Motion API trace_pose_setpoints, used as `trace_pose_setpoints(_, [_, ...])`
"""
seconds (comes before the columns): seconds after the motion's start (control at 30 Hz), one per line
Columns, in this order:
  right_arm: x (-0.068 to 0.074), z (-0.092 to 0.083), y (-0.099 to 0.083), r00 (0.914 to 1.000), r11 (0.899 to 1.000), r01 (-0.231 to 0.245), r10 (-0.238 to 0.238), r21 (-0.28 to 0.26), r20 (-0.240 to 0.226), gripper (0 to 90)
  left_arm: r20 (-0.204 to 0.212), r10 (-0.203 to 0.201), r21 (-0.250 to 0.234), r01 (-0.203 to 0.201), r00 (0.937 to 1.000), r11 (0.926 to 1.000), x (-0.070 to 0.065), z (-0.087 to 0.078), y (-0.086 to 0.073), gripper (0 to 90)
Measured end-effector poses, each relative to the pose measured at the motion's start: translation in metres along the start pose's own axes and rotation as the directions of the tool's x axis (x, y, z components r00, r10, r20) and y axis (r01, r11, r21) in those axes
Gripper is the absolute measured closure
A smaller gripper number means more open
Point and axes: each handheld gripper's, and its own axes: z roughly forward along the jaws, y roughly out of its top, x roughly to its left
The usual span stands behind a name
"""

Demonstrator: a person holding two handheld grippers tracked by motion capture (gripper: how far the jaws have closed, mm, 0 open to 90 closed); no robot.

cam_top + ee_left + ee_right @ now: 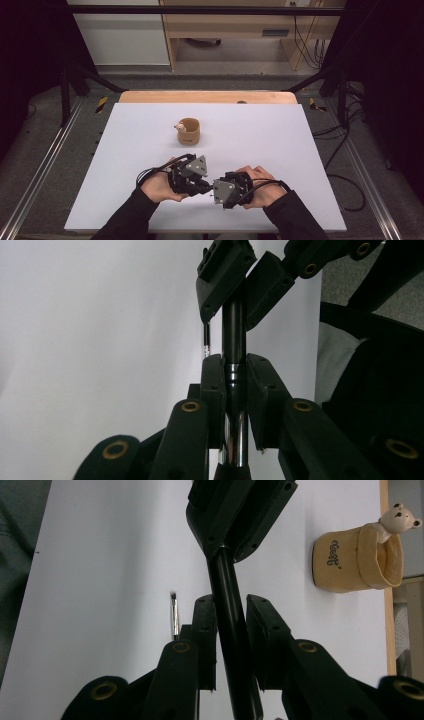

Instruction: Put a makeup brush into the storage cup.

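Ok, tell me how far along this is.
Done: left gripper and right gripper are both shut on the black rod. In hand: it is held between them. Left, probably: the thin brush lies on the table; bear cup looks empty.

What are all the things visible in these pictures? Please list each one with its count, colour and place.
pen: one, black with a shiny metal section, held between the two grippers near the front of the board.
small brush: one, thin, silver with a dark tip, lying on the board beside the grippers.
cup: one, tan, with a small bear figure on its rim, standing at the middle of the board.
board: one, white, on a wooden table.
left gripper: one, black, shut on the pen.
right gripper: one, black, jaws around the pen's other part.
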Motion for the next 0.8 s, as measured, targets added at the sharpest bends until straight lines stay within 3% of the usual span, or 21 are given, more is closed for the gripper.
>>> trace_pose_setpoints(0.4, [0.000,0.001,-0.001,0.9996,1.000,-0.021,0.021,0.006,-0.018,79.0,-0.018,-0.017,-0.054,0.016,0.9997,0.9984,0.002,-0.003,-0.005,74.8])
trace_pose_setpoints(0.53, [-0.002,0.001,-0.002,0.9991,0.999,-0.039,0.039,0.014,-0.014,79.1,-0.042,-0.024,-0.078,0.021,0.9988,0.9968,0.002,-0.006,-0.007,66.4])
trace_pose_setpoints(0.7, [-0.005,0.002,-0.008,0.9972,0.997,-0.074,0.074,0.022,-0.011,79.1,-0.096,-0.065,-0.109,0.055,0.9933,0.9925,0.006,-0.012,-0.011,47.7])
trace_pose_setpoints(0.8, [-0.007,0.001,-0.012,0.9955,0.995,-0.095,0.095,0.022,-0.005,79.1,-0.123,-0.065,-0.114,0.050,0.9903,0.9922,0.009,-0.016,-0.014,39.8])
